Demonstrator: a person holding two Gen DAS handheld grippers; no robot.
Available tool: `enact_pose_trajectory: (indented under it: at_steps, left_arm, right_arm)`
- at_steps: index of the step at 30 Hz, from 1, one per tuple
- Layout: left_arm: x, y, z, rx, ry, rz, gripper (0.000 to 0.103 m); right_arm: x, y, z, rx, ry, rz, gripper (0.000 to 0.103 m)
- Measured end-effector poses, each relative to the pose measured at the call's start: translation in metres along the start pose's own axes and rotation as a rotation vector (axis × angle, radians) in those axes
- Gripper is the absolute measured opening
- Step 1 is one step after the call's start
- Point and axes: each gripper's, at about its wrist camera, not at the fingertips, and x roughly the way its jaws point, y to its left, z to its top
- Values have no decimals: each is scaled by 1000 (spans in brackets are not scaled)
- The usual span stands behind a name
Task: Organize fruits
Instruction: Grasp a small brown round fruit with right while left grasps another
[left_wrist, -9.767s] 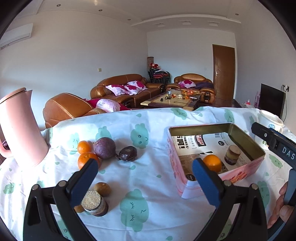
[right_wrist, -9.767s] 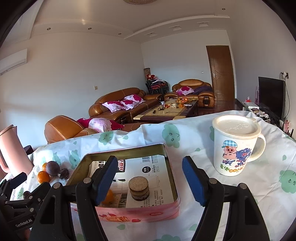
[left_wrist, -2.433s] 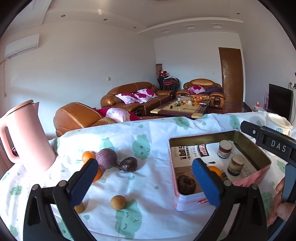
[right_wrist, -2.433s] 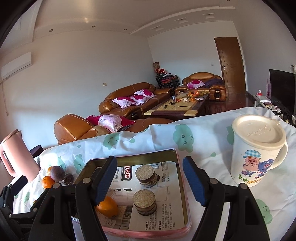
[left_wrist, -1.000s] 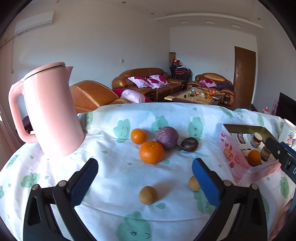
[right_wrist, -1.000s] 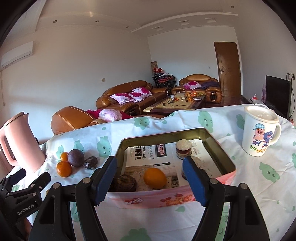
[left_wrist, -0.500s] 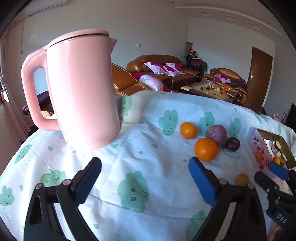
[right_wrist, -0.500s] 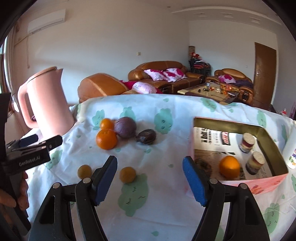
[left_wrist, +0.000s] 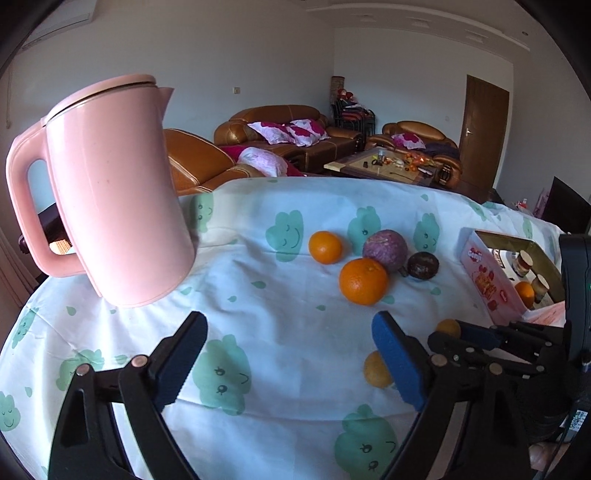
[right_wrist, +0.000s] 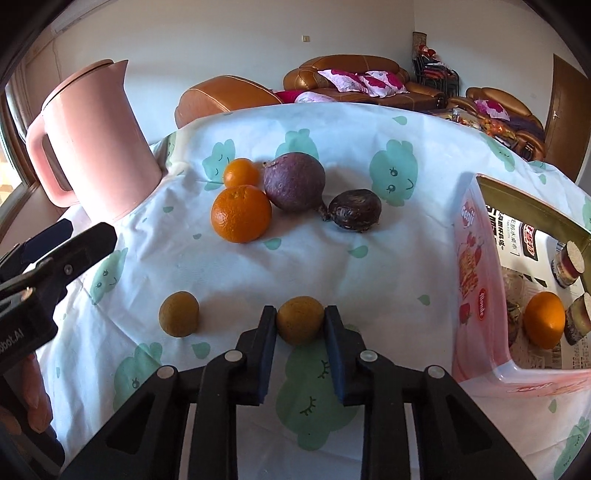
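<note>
Cloud-print cloth (right_wrist: 369, 266) covers the table, with sofas and a door behind. On it, the right gripper (right_wrist: 300, 321) has just been closing and now pinches a small tan fruit (right_wrist: 300, 319) between its pads, low on the cloth. A second tan fruit (right_wrist: 178, 314) sits just to its left, apart from it. Further back lie a big orange (right_wrist: 241, 213), a small orange (right_wrist: 241, 172), a purple fruit (right_wrist: 294, 181) and a dark wrinkled fruit (right_wrist: 354, 210). The tin (right_wrist: 476, 266) stands to the right, already holding an orange (right_wrist: 543, 319) and small jars (right_wrist: 567, 264).

The left gripper (left_wrist: 288, 362) hangs over bare cloth, jaws wide with nothing between them, though they have just been closing a little; a pink kettle (left_wrist: 114, 192) stands near it on the left.

To do this step well, I judge the pinch should stay across the fruit's widest part, since a round, firm fruit can squirt out forward. Lift straight up before swinging right, clear the tin's near wall, and set the fruit down in a free spot beside the orange, not on the jars.

Compared with a second ago, the right wrist view has turned from the tin to the loose fruits and dropped closer to the cloth, and the left view now faces the kettle, which was further off. Nearly ten seconds ago a jar stood on the cloth and only one jar was in the tin.
</note>
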Motion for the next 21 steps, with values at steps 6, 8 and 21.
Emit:
enact_pose_trajectory:
  at_steps: [6,8,21]
  left_arm:
    - [6,-27,-5,67,36,-122,74]
    - [15,-38,-9,101,75,-134,63]
    - [34,-48,-19,106,167,-147,28]
  right_arm:
    - [-44,-9,-10,44,-193,-33,28]
    - [-51,-12,-13,54,-216,-44,28]
    - [-54,-12,-14,56,-228,-43,28]
